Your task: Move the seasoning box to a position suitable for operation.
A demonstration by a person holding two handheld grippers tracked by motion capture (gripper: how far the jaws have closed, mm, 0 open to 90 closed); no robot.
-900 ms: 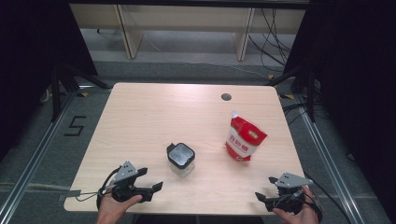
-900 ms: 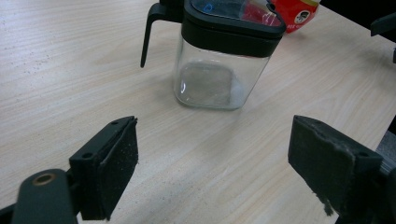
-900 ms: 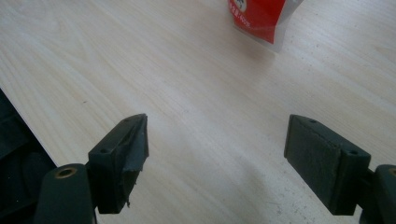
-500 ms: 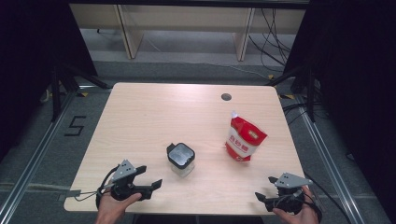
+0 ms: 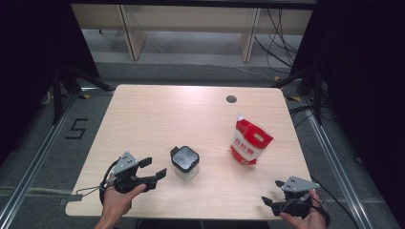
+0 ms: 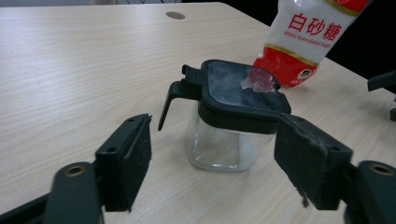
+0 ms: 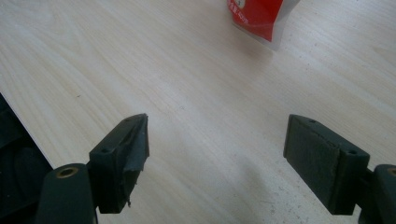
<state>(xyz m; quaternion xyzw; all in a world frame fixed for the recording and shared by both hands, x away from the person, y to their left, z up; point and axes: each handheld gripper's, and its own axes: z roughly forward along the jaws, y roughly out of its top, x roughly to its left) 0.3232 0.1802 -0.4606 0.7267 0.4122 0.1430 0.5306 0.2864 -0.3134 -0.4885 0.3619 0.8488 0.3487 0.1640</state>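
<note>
A small clear glass jar [image 5: 185,163] with a black flip lid stands near the table's front middle. A red and white sugar bag [image 5: 250,140] stands upright to its right. My left gripper [image 5: 154,168] lies low at the front left, open, its jaws aimed at the jar from a short way off. In the left gripper view the jar [image 6: 233,121] stands just beyond the open left gripper [image 6: 215,128], untouched, with the bag [image 6: 303,37] behind it. My right gripper [image 5: 268,200] rests open at the front right corner. The right gripper [image 7: 217,126] holds nothing, and the bag [image 7: 261,18] is far ahead.
The light wooden table [image 5: 157,119] has a round cable hole [image 5: 231,99] near its far edge. Its front edge runs just under both hands. Dark curtains and metal stands flank the table, and shelving legs stand behind it.
My left gripper has edged slightly forward toward the jar. The right gripper, the jar and the bag have not moved.
</note>
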